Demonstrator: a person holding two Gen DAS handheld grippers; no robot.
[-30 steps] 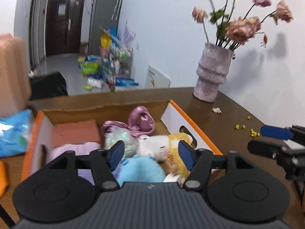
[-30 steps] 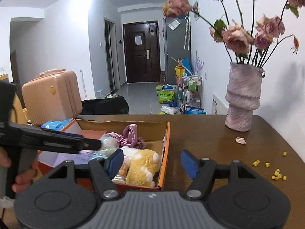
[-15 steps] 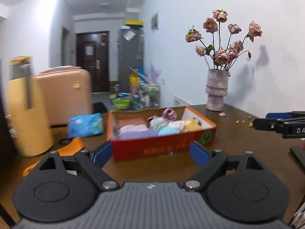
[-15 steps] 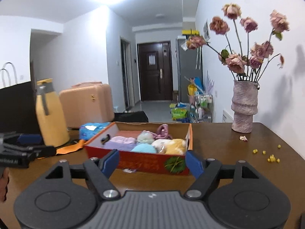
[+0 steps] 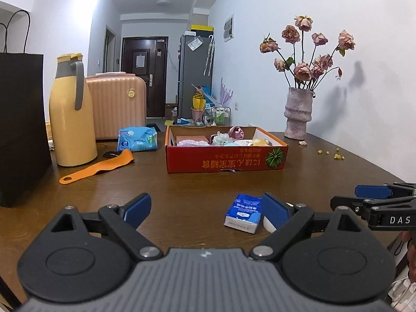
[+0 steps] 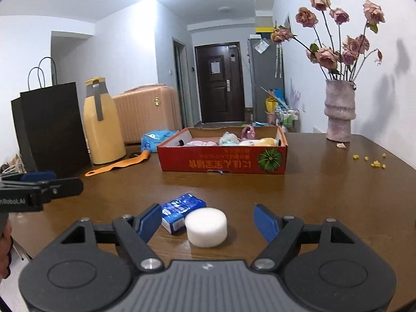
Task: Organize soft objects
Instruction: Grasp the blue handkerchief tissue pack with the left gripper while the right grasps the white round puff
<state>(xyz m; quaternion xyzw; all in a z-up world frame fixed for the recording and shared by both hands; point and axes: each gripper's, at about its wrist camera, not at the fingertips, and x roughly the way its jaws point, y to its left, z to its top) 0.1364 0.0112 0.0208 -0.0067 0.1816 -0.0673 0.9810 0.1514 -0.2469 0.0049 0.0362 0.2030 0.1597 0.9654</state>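
Observation:
A red cardboard box (image 5: pixel 226 160) (image 6: pixel 223 160) holds several soft toys and cloths mid-table. A white round sponge (image 6: pixel 206 230) and a blue tissue pack (image 6: pixel 182 209) (image 5: pixel 244 213) lie on the near table. My right gripper (image 6: pixel 208 219) is open, low over the table, with the sponge between its fingers. My left gripper (image 5: pixel 206 209) is open and empty; the tissue pack lies by its right finger, which hides most of the sponge. Each gripper shows at the edge of the other's view.
A yellow thermos (image 5: pixel 71 114), black paper bag (image 5: pixel 20 124), orange strap (image 5: pixel 98 169) and blue wipes pack (image 5: pixel 137 141) are at the left. A vase of dried roses (image 5: pixel 299 114) stands at the back right, with yellow crumbs (image 5: pixel 335 154) nearby.
Both grippers have pulled back from the box to the near table edge and lowered. The sponge and tissue pack have come into view in front of them.

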